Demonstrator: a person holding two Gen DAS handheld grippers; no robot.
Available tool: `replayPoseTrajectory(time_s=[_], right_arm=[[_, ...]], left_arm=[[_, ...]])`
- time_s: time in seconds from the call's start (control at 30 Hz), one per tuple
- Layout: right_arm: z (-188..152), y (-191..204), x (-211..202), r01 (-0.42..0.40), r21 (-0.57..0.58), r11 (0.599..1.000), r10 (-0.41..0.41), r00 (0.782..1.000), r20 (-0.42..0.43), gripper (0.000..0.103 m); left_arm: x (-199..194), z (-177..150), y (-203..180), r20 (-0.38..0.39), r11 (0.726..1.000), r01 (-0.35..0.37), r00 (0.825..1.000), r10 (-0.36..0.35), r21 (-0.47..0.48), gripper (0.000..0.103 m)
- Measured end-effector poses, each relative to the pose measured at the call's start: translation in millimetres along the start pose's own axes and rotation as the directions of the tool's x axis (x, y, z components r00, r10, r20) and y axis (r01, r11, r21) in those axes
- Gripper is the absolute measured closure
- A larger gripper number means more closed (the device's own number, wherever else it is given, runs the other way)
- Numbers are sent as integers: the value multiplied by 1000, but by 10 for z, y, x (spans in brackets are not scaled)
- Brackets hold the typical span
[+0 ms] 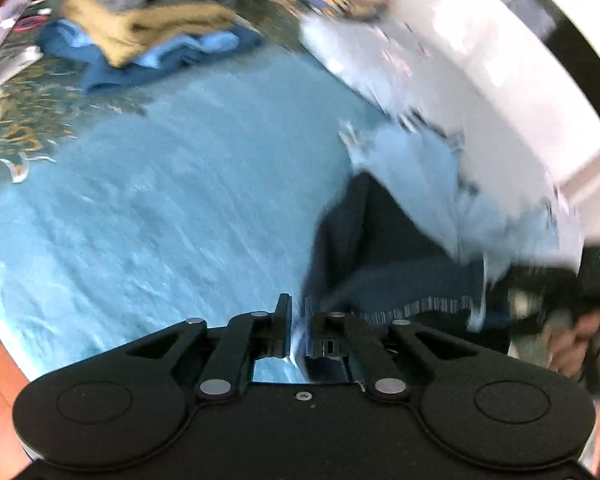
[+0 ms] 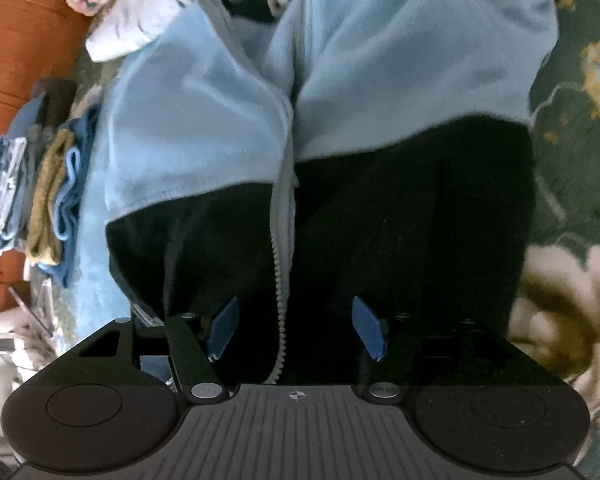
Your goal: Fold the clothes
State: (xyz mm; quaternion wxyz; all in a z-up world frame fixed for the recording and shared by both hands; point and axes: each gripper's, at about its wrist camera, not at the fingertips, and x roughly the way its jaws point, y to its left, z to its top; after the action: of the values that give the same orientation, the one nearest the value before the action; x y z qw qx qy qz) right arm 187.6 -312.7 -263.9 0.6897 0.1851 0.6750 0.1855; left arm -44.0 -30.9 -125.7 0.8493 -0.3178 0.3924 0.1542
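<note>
Surroundings: folded stack (image 1: 140, 36) lay well behind on the patterned cover (image 1: 40, 112) | Hidden: left view blurred | left gripper (image 1: 298, 316) fingers clamped on light-blue fabric | right gripper (image 2: 294, 328) fingers apart astride the zipper (image 2: 280, 280) of the blue fleece jacket (image 2: 204, 120).

Open blue blanket (image 1: 160, 208) offers room; folded pile (image 1: 140, 36) blocks, seemingly, its far edge.
</note>
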Motion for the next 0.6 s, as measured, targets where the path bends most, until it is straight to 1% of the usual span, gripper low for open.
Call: replayPoseTrajectory(time_s=[0.03, 0.07, 0.1, 0.13, 0.17, 0.2, 0.23, 0.27, 0.3, 0.37, 0.4, 0.43, 0.47, 0.5, 0.53, 0.57, 0.6], right_arm=[[-5, 8, 52, -12, 11, 1000, 13, 1000, -24, 47], [-10, 17, 104, -26, 22, 999, 27, 998, -49, 54], [-19, 34, 135, -46, 26, 999, 47, 997, -67, 57], [-44, 55, 144, -71, 27, 997, 73, 995, -73, 70], [-63, 103, 138, -87, 12, 996, 88, 994, -70, 79], [-82, 155, 130, -102, -5, 995, 101, 993, -66, 81], [-93, 218, 105, -94, -41, 995, 91, 994, -51, 92], [-101, 264, 42, -108, -74, 991, 106, 994, -27, 97], [-108, 309, -24, -125, -106, 987, 125, 992, -3, 97], [-127, 309, -202, -217, -138, 966, 226, 973, 51, 97], [-145, 309, -271, -217, -165, 962, 231, 971, 70, 97], [-172, 310, -314, -175, -200, 964, 195, 977, 83, 97], [-204, 300, -314, -105, -232, 967, 129, 988, 89, 97], [-226, 255, -264, -51, -231, 972, 71, 994, 78, 97], [-247, 205, -209, 1, -227, 974, 14, 998, 65, 97], [-274, 133, -130, 62, -203, 977, -54, 998, 45, 97], [-294, 100, -75, 102, -192, 976, -98, 995, 31, 97]], left_arm=[[-11, 59, 37, 7, 1000, -11, 1000, 11, -24, 99], [-20, 117, 72, 13, 999, -21, 1000, 22, -48, 99], [1, 173, 94, 20, 998, -24, 999, 26, -62, 99], [29, 232, 98, 21, 997, -25, 999, 27, -71, 98], [57, 291, 100, 22, 997, -26, 999, 28, -79, 96], [92, 341, 83, 19, 996, -28, 999, 29, -81, 95], [134, 392, 63, 20, 997, -25, 999, 26, -78, 95], [171, 430, 43, 22, 997, -18, 1000, 19, -73, 93], [213, 454, 12, 24, 998, -11, 1000, 13, -66, 91], [300, 526, -34, 26, 999, 4, 1000, -3, -46, 83], [343, 560, -52, 23, 999, 11, 1000, -10, -35, 83], [401, 603, -63, 15, 1000, 16, 1000, -15, -23, 83], [460, 647, -74, 6, 1000, 21, 1000, -21, -11, 83], [516, 701, -86, -3, 1000, 25, 1000, -25, 0, 83], [580, 764, -101, -7, 999, 33, 999, -32, 16, 81], [645, 828, -116, -10, 999, 40, 999, -40, 31, 78], [721, 912, -126, -12, 998, 46, 999, -45, 44, 77]])
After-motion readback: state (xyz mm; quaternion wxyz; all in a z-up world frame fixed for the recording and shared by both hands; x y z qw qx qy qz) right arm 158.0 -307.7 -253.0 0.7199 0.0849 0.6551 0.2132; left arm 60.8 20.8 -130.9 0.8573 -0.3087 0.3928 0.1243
